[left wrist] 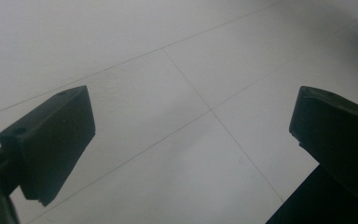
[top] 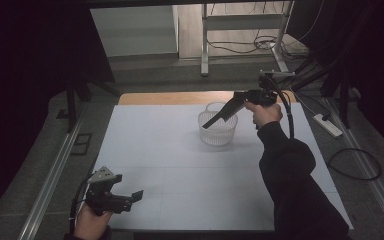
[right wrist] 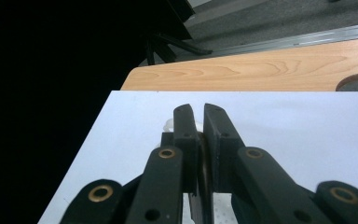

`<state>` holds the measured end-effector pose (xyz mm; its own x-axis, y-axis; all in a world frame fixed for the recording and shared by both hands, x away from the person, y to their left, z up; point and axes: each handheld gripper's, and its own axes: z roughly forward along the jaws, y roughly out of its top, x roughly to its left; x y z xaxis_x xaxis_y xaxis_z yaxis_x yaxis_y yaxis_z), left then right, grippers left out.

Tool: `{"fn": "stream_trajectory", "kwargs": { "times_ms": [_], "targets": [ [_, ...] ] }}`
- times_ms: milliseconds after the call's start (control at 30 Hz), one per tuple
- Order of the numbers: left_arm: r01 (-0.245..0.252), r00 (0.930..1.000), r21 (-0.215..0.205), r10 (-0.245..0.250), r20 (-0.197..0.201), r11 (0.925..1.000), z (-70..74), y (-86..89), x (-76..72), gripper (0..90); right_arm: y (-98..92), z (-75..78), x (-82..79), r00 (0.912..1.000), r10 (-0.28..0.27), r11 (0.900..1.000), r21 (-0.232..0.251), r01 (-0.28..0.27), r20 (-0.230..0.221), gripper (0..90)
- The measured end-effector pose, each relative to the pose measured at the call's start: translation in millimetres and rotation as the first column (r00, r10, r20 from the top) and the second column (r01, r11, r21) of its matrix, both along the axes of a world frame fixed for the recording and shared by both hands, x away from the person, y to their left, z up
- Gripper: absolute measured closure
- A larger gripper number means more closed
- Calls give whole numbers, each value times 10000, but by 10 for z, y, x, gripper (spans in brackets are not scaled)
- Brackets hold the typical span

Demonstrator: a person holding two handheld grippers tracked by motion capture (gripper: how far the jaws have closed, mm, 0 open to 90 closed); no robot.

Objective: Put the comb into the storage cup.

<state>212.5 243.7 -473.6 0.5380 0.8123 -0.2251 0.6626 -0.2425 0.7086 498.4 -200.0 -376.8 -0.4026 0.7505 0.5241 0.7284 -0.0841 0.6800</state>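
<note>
One basket (top: 218, 128) stood on the white table (top: 180, 175). Two grippers: the right gripper (top: 211, 121), jaws closed together, dipped over it; the left gripper (top: 135, 196) gaped wide. Dark curtains surrounded.

On my feed the right gripper (top: 215, 120) is matte black, with long straight jaws on linked bars pinned by brass-ringed rivets (right wrist: 166, 153). A thick black cable (top: 287, 117) trails behind the claw, and a pale plate (top: 277, 73) sits on top of it. Behind that claw I see a dark, loose, creased sleeve (top: 292, 175). The left gripper (top: 132, 199) is black too, with blocky, flat-faced jaws, a grey three-cornered plate (top: 104, 175) above the claw and a black cable (top: 77, 197) behind it.
</note>
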Motion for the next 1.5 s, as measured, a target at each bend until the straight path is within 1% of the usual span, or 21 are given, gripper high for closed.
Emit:
{"fn": "stream_trajectory", "kwargs": {
  "times_ms": [267,533,667,767,833,967,1300,1500],
  "targets": [
    [-1,10000,-23,1,6,10000,-1,1,0,7,33,-45,15,10000,16,10000,-66,-16,-33,840],
    [-6,10000,-29,6,-10,10000,-2,4,2,8,48,-130,34,9999,-4,9999,-151,2,-160,840],
    [-12,10000,-29,12,-17,10000,-3,1,4,8,20,-162,48,9998,-11,10000,-6,11,-198,839],
    [-24,10000,-46,24,-40,10000,-3,2,7,8,-2,-173,54,9997,41,10000,-22,-42,-222,838],
    [-21,10000,-55,20,-49,10000,-4,2,8,8,-8,-183,59,9998,53,9999,-136,-56,-187,837],
    [-18,10000,-49,18,-56,10000,-4,1,10,9,-27,-199,68,9999,53,9998,-195,-56,-163,834],
    [-10,10000,-62,10,-81,10000,-5,2,12,9,-62,-229,73,10000,58,9970,-771,-58,-4,818],
    [-10,10000,-64,9,-86,10000,-5,2,12,9,-90,-254,73,10000,49,9961,-881,-45,39,809]
  ]
}}
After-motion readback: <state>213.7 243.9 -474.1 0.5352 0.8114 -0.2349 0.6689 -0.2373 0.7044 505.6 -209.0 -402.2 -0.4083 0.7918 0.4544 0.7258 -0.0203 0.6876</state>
